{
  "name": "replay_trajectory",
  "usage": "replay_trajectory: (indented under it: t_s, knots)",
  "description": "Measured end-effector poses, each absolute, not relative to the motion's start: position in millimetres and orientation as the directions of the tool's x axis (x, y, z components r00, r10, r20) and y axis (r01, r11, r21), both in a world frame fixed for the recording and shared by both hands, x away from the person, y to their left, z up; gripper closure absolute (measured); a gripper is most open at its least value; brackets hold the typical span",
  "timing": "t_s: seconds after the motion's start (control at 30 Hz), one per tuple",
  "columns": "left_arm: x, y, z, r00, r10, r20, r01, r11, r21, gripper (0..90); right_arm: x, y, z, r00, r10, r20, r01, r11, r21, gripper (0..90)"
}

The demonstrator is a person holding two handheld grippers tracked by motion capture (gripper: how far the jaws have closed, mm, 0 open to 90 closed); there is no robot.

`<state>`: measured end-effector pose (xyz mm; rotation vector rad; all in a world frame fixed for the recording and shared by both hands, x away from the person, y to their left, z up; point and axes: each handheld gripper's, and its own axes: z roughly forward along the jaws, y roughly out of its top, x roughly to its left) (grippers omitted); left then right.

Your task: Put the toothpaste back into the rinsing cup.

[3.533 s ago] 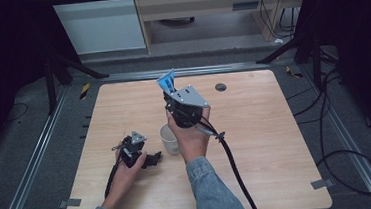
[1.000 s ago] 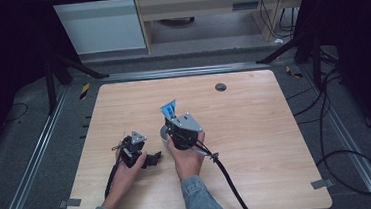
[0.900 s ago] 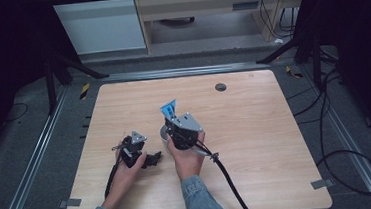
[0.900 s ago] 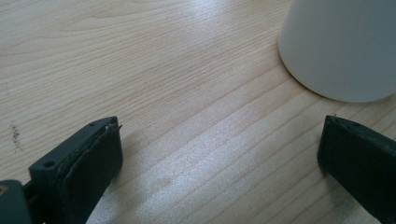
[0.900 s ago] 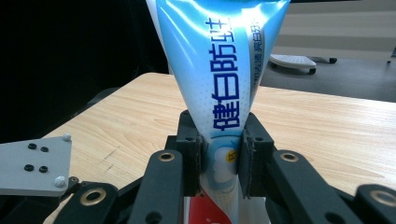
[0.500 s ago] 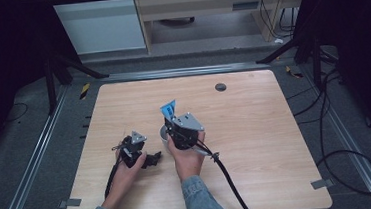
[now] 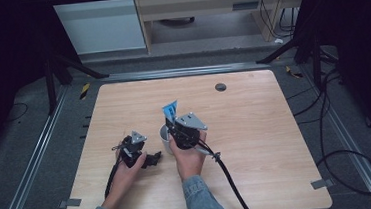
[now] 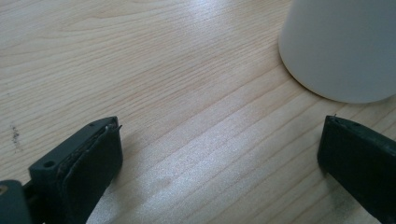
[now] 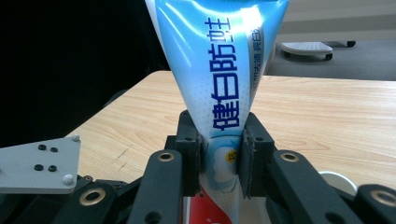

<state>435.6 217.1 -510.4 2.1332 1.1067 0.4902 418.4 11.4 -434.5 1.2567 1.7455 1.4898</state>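
Wooden table (image 7: pixel 277 142) under your hands, dark floor beyond. Nearest you, just left of the white cup (image 7: pixel 165 134), your left gripper (image 8: pixel 219 154) rests low on the wood, jaws spread wide and empty, likely parked ready to steady the cup. Right over the cup, your right gripper (image 9: pixel 219 156) is clamped on the blue toothpaste tube (image 9: pixel 224 70), upright, probably for lowering in.

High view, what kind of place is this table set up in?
Probably a lab or recording workspace, not a home: a bare wooden table stands on a dark mat between metal floor rails, with black stand legs and loose cables around it.
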Motion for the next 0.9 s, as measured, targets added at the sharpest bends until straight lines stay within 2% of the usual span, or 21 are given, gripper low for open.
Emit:
replay_trajectory:
  t_s: [0.57,0.9]
  knots:
    - [436,217,-510,0.568,0.822,0.021,0.569,-0.411,0.712,0.0,426,0,-436,-0.430,0.876,0.220,0.343,-0.067,0.937,70.8]
    - [436,217,-510,0.568,0.823,0.021,0.569,-0.411,0.712,0.0,427,-2,-436,-0.429,0.879,0.208,0.344,-0.054,0.937,68.6]
